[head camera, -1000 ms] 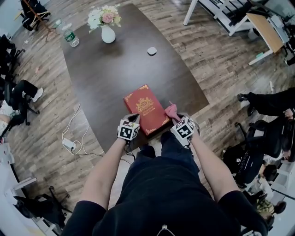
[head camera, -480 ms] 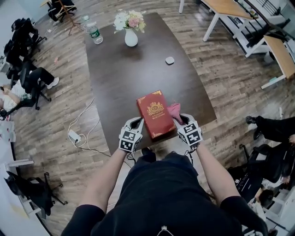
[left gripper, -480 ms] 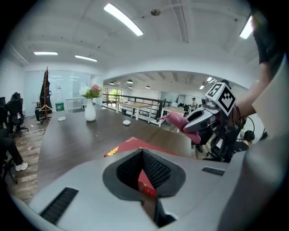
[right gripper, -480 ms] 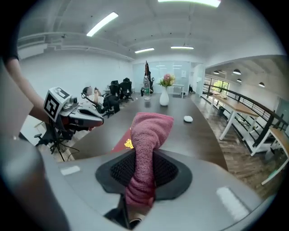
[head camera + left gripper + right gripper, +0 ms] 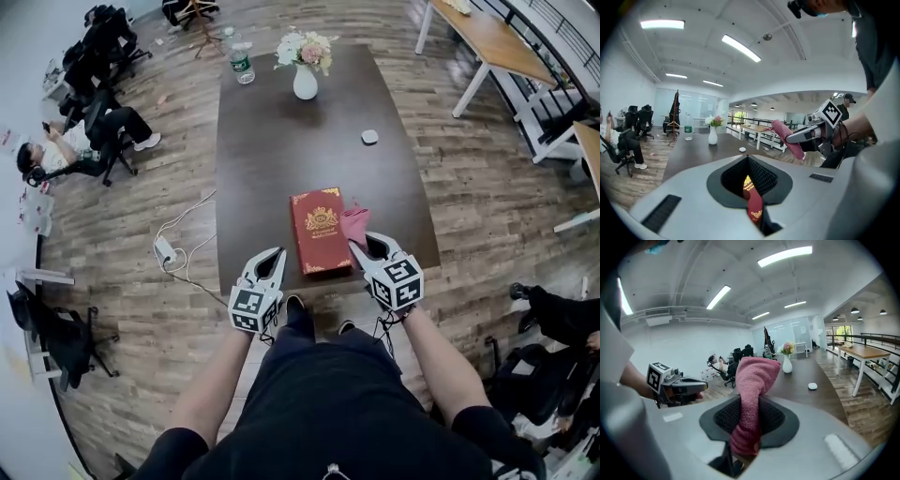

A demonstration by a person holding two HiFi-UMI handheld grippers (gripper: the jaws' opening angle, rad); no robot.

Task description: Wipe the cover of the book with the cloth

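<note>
Left gripper (image 5: 270,262) moved off red gold-printed book (image 5: 322,230), jaws slightly apart, empty. Pink fuzzy cloth (image 5: 353,223) clamped in right gripper (image 5: 370,246) beside book. Unheld book may be pushed off dark worktop (image 5: 281,141) at near edge.

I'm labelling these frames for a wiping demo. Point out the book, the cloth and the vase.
book (image 5: 321,230): head view, centre of its red cover.
cloth (image 5: 757,371): right gripper view, upper part of the pink fold.
vase (image 5: 305,84): head view, its white body.
</note>
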